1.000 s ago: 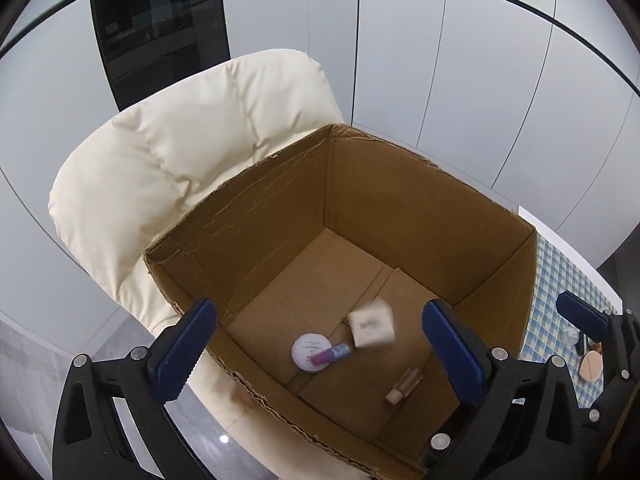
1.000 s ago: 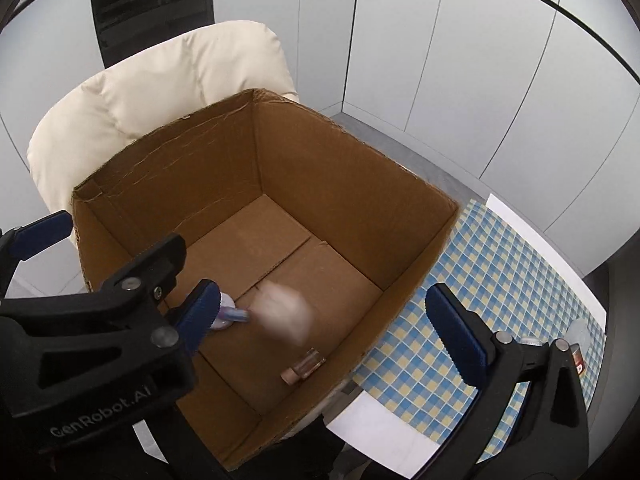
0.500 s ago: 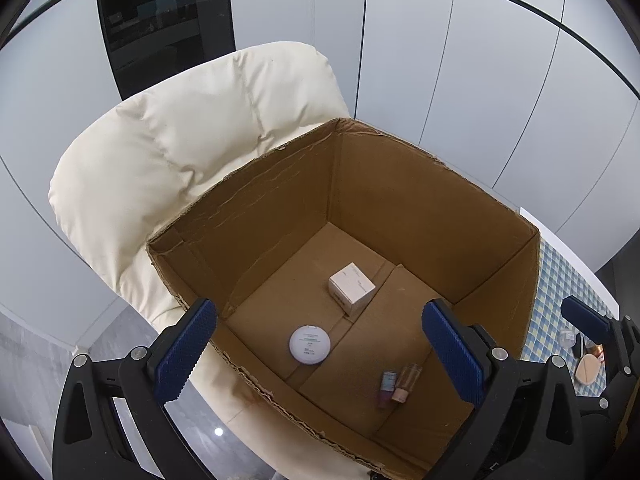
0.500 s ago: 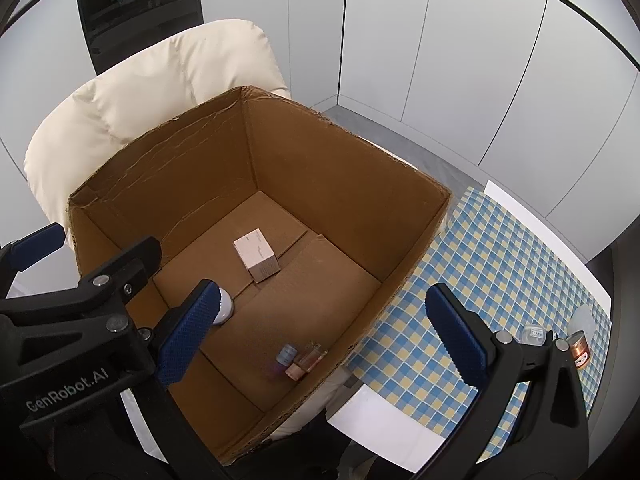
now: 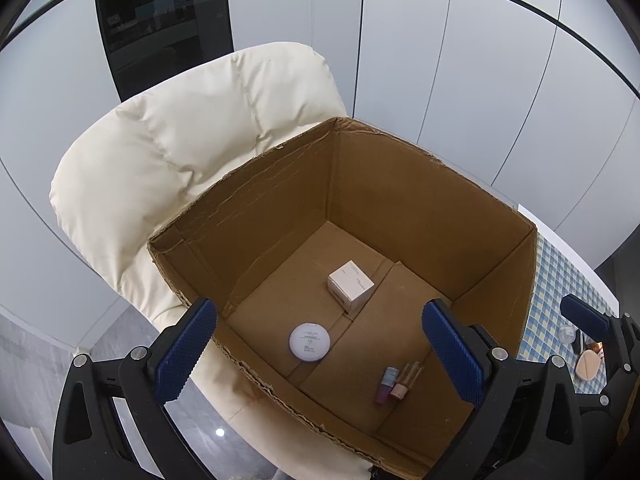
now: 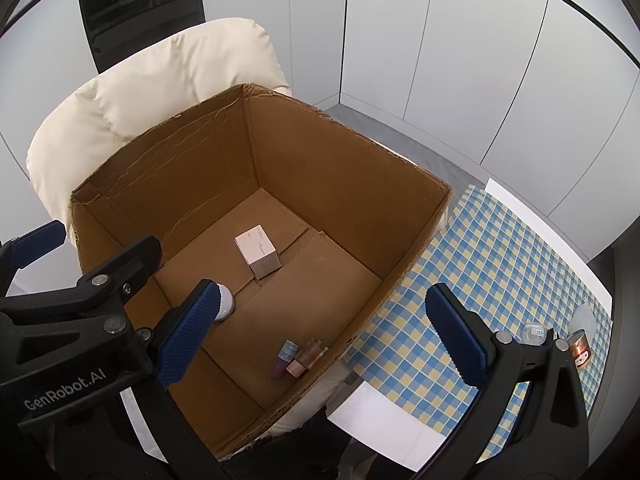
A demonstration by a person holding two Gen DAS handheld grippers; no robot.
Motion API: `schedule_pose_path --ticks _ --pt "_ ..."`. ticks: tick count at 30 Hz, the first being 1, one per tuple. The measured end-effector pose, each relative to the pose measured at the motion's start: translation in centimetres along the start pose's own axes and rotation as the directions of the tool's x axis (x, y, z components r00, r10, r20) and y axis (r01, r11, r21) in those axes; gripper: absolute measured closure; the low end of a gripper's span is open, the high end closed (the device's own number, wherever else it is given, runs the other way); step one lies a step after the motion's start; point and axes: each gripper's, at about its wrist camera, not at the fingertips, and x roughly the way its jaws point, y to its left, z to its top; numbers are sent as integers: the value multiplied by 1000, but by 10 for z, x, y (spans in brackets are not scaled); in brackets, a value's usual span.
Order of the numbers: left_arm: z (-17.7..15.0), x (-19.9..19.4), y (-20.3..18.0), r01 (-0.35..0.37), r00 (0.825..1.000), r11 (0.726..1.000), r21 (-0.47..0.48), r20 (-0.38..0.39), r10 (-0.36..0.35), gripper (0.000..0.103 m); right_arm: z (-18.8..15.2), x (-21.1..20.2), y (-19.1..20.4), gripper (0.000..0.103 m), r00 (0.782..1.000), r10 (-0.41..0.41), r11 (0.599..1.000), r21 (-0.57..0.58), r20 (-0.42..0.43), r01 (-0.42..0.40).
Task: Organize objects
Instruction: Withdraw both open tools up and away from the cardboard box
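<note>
An open cardboard box [image 5: 400, 196] [image 6: 340, 168] stands on a cream chair. Inside lie a small white carton [image 5: 351, 287] [image 6: 258, 251], a round white compact [image 5: 309, 341] [image 6: 224, 301], a purple tube [image 5: 385, 385] [image 6: 283, 358] and a small pink-capped bottle [image 5: 405, 382] [image 6: 306, 358] side by side. My left gripper [image 5: 316, 356] is open and empty above the box's near rim. My right gripper [image 6: 320, 336] is open and empty over the box's right side. The left gripper's body also shows in the right wrist view [image 6: 80, 280].
The cream padded chair [image 5: 180, 152] [image 6: 140, 92] backs the box. A blue-and-yellow checked tablecloth [image 6: 500, 264] lies to the right, with a clear jar [image 6: 535, 333], a copper-coloured tin [image 6: 580, 350] and a peach puff [image 5: 587, 365] on it.
The white carton fell into the box and came to rest at its middle. The purple tube moved from beside the compact to beside the small bottle. Both grippers rose slightly.
</note>
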Motion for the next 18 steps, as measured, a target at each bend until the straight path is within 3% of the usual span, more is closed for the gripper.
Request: schedule_pose_path --ticks 18 --pt "-11 -24 6 -1 1000 1000 5 14 1 0 -17 -30 -6 0 1000 -4 1000 15 15 4"
